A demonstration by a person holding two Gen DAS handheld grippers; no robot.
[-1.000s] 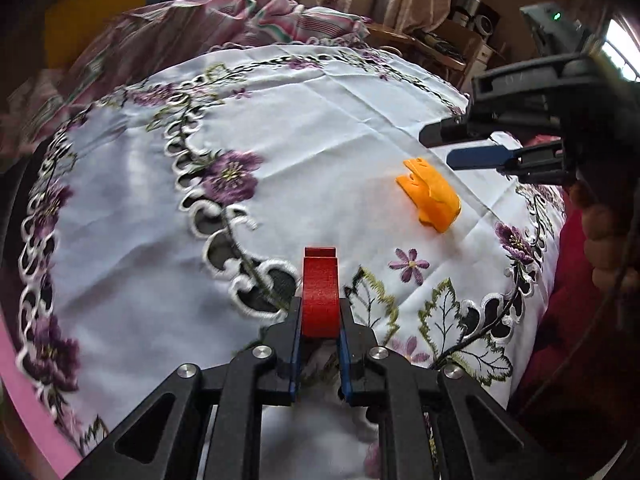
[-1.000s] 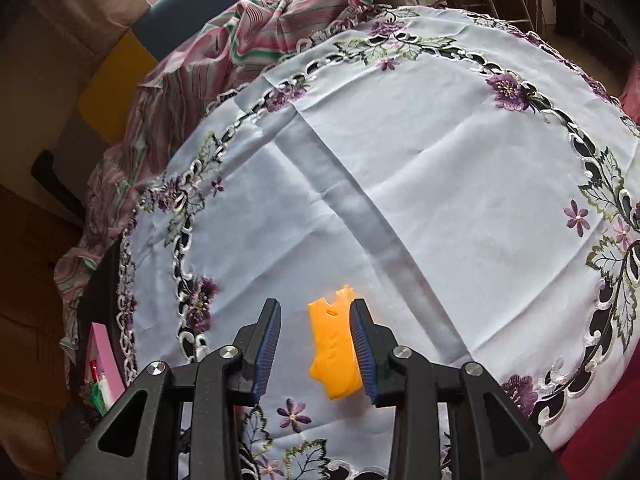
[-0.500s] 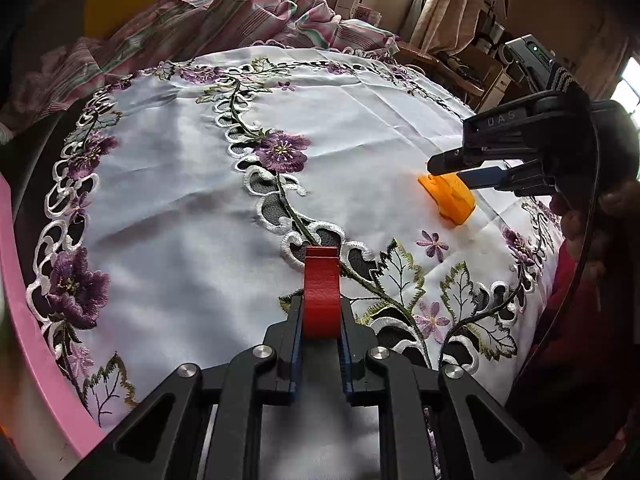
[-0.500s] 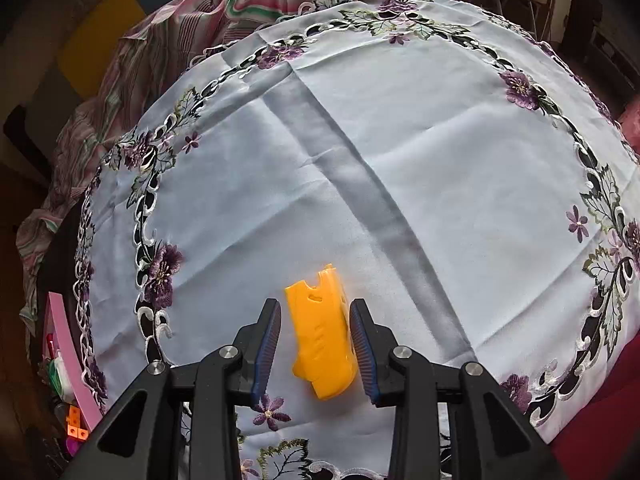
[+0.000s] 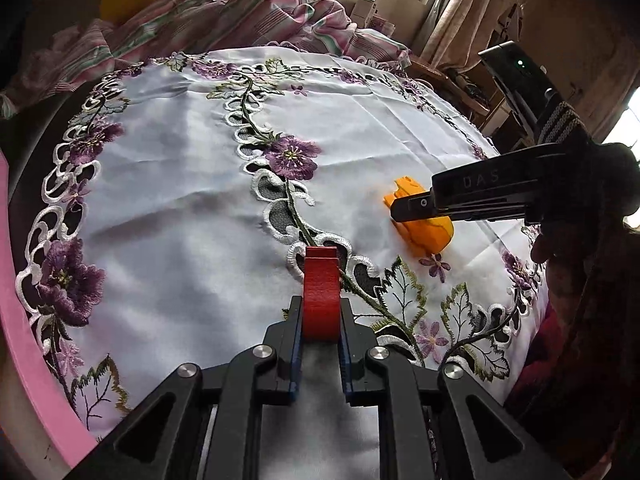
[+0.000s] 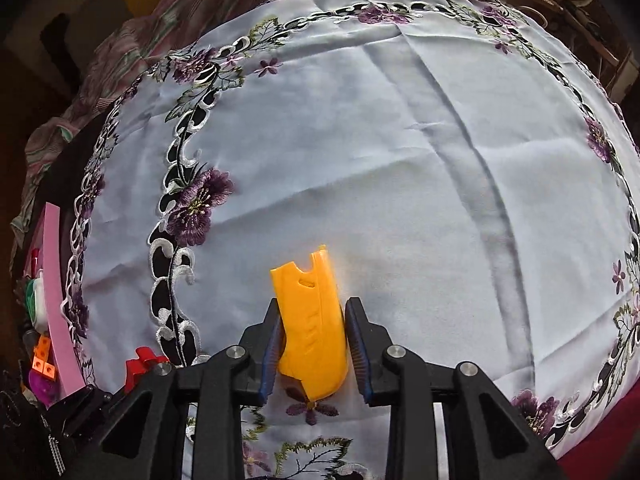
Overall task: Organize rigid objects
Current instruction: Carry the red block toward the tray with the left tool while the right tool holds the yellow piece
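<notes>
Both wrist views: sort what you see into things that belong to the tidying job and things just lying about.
Job in hand:
- flat red plastic piece, clamped in the left gripper
- orange moulded plastic piece, lying on the cloth between the right gripper's closing jaws
- pink tray of small toys

Lying about:
- white embroidered tablecloth
- striped pink fabric
- beige curtain

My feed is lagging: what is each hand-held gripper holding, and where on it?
Left hand-held gripper: red plastic piece, clamped at its near end. Right hand-held gripper: orange plastic piece, closing across its wider near half.
</notes>
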